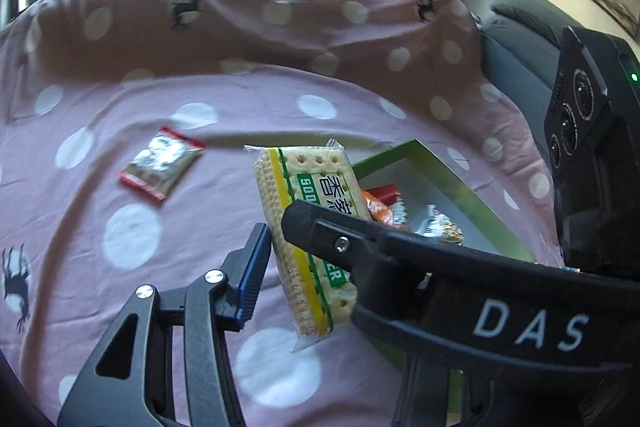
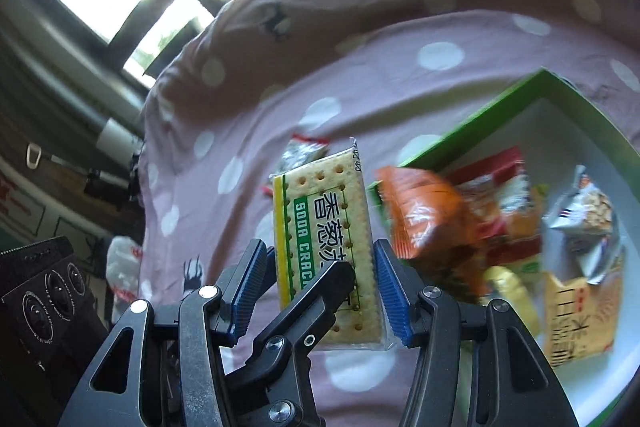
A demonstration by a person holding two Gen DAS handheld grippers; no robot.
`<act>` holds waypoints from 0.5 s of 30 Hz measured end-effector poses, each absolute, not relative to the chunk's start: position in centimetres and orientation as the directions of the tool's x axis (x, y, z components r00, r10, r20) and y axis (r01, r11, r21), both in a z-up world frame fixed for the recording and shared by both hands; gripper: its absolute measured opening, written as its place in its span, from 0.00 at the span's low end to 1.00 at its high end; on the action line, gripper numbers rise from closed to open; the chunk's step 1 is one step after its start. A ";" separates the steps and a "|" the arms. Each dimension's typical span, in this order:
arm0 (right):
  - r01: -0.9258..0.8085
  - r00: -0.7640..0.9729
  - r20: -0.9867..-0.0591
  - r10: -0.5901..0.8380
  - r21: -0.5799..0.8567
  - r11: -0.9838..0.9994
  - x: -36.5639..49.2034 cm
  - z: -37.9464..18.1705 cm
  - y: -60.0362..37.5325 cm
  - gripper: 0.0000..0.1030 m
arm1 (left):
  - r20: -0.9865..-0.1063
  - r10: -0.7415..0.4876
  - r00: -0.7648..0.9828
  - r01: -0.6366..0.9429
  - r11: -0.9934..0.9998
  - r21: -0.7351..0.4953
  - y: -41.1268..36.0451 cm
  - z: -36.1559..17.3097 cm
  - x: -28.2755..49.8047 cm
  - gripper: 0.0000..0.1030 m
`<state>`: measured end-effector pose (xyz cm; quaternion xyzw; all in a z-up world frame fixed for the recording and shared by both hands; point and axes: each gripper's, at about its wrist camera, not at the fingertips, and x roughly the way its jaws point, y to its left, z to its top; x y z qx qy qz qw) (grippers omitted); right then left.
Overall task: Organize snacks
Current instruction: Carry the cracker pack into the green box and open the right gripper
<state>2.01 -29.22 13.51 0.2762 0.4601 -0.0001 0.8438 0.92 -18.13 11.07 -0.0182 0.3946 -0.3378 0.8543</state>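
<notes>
A soda cracker pack [image 1: 308, 227] with a green and yellow label hangs above the pink dotted cloth [image 1: 120, 227]. In the right wrist view the pack [image 2: 324, 227] sits between my right gripper's [image 2: 324, 291] blue pads, which press its two sides. The left gripper's black finger [image 2: 304, 307] crosses in front of the pack. In the left wrist view only the left blue pad [image 1: 254, 271] shows, slightly apart from the pack; the other gripper's black body [image 1: 400, 251] covers the pack's right side. A green-rimmed box [image 2: 472, 135] holds several snack packets.
A small silver and red packet [image 1: 162, 163] lies on the cloth to the left. An orange packet [image 2: 424, 219] lies at the box's near corner. A sofa back rises behind, windows beyond. A grey armrest [image 1: 516, 59] is at the right.
</notes>
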 end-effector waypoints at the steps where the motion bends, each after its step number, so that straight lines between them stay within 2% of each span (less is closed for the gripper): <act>1: 0.285 0.578 -0.778 0.248 0.477 0.832 1.8 13.2 -30.4 0.56 | -0.670 -0.596 0.442 0.577 0.761 -0.297 -19.2 10.8 1.1 0.44; 15: 0.526 0.596 -0.790 0.146 0.521 0.672 -1.6 10.9 -39.5 0.56 | -0.737 -0.625 0.258 0.671 0.664 -0.329 -28.1 8.4 1.1 0.45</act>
